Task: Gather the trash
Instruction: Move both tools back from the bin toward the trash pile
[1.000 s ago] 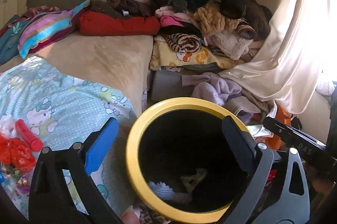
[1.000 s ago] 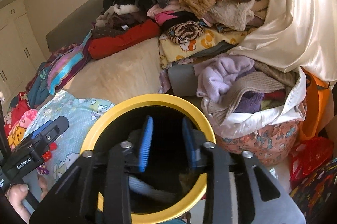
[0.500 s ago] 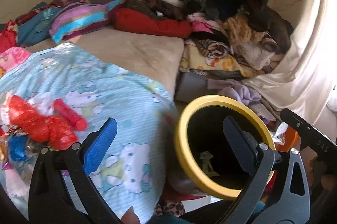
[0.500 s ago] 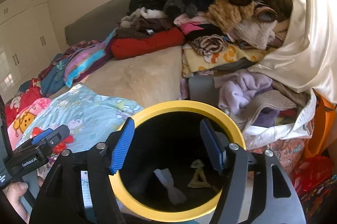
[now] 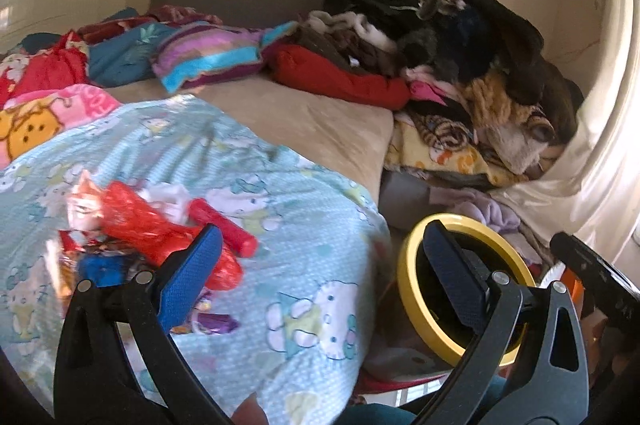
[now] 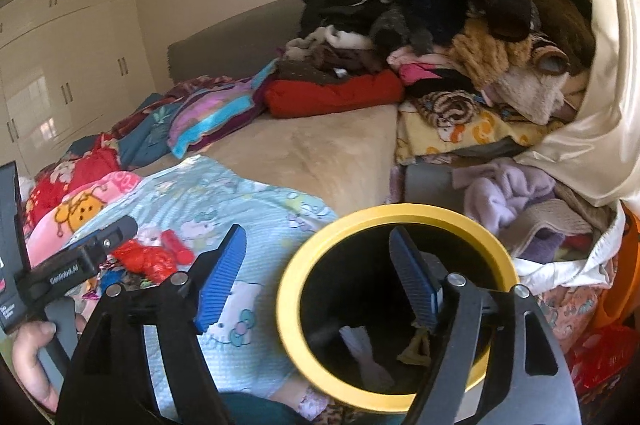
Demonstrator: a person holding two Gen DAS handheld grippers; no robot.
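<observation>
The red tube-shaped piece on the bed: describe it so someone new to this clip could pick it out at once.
Start at the light blue cartoon-print blanket spread over the near part of the bed. A heap of crumpled wrappers lies on it, left of the yellow-rimmed bin. The red tube lies at that heap's right edge: a smooth, straight cylinder, unlike the crinkled red plastic next to it.

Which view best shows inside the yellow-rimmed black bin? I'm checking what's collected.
The right wrist view: it looks down into the yellow-rimmed black bin, showing a white scrap. The left wrist view shows only its rim edge-on.
</observation>
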